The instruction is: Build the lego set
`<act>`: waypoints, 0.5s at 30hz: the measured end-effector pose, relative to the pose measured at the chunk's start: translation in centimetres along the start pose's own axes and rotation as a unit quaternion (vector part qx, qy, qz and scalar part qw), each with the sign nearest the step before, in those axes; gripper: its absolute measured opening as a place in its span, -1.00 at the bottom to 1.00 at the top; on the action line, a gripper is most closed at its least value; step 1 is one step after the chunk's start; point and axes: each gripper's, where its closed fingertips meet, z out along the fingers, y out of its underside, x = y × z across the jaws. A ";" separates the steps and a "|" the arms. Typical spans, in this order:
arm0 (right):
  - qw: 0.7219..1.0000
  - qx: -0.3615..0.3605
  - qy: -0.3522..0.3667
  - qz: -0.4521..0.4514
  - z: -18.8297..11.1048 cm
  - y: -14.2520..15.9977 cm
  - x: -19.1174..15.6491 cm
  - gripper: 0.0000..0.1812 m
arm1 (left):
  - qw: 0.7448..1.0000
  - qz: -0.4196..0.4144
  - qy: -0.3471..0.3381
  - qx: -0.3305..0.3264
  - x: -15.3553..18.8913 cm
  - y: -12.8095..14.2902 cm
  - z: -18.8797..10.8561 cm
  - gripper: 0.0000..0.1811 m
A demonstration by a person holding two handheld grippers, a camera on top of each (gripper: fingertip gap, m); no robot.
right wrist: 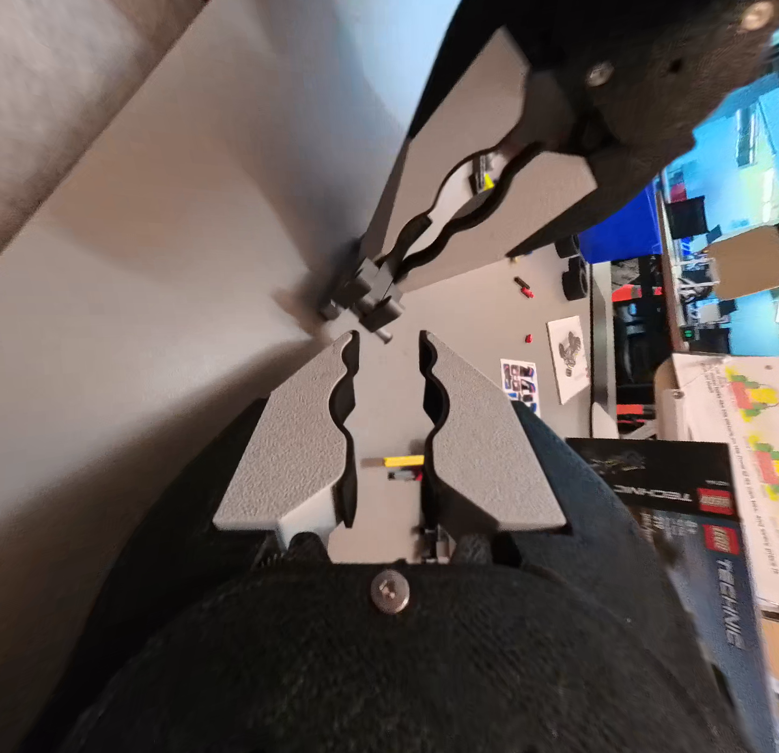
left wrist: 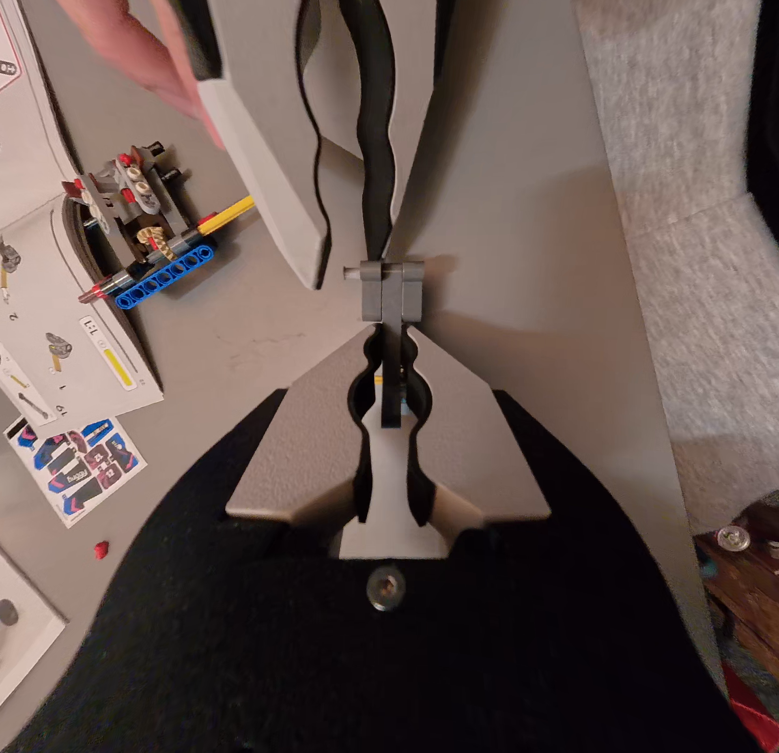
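My left gripper (left wrist: 392, 332) is shut on a small lego part (left wrist: 392, 294): a black beam between the pads, with grey connectors and a light grey axle across its top. My right gripper (left wrist: 352, 265) comes in from above in the left wrist view. It is open, with its fingertips on either side of the axle's left end. In the right wrist view, my right gripper (right wrist: 388, 336) is open with the axle tip just between its fingertips. The left gripper (right wrist: 381, 271) holds the part (right wrist: 366, 294) from the upper right. A partial build (left wrist: 147, 227) with a blue beam and a yellow axle lies at the left.
An instruction booklet (left wrist: 63, 332), a sticker sheet (left wrist: 76, 467) and a small red piece (left wrist: 101, 549) lie on the grey table at the left. A person's hand (left wrist: 147, 50) is at the top left. A black set box (right wrist: 695, 543), black wheels (right wrist: 573, 273) and red pieces (right wrist: 525, 288) lie to the right. My left and right fingertips are right by each other.
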 end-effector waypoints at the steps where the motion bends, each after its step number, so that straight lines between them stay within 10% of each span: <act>1: 1.000 -0.015 0.005 -0.020 0.1 0.5 -0.1 -0.70 | 1.000 -0.003 0.008 0.009 0.0 -0.2 -0.1 -0.95; 15: 0.989 -0.016 0.069 -0.129 0.6 0.1 0.6 -0.97 | 0.995 -0.041 0.078 0.055 0.5 -0.5 -0.7 -0.95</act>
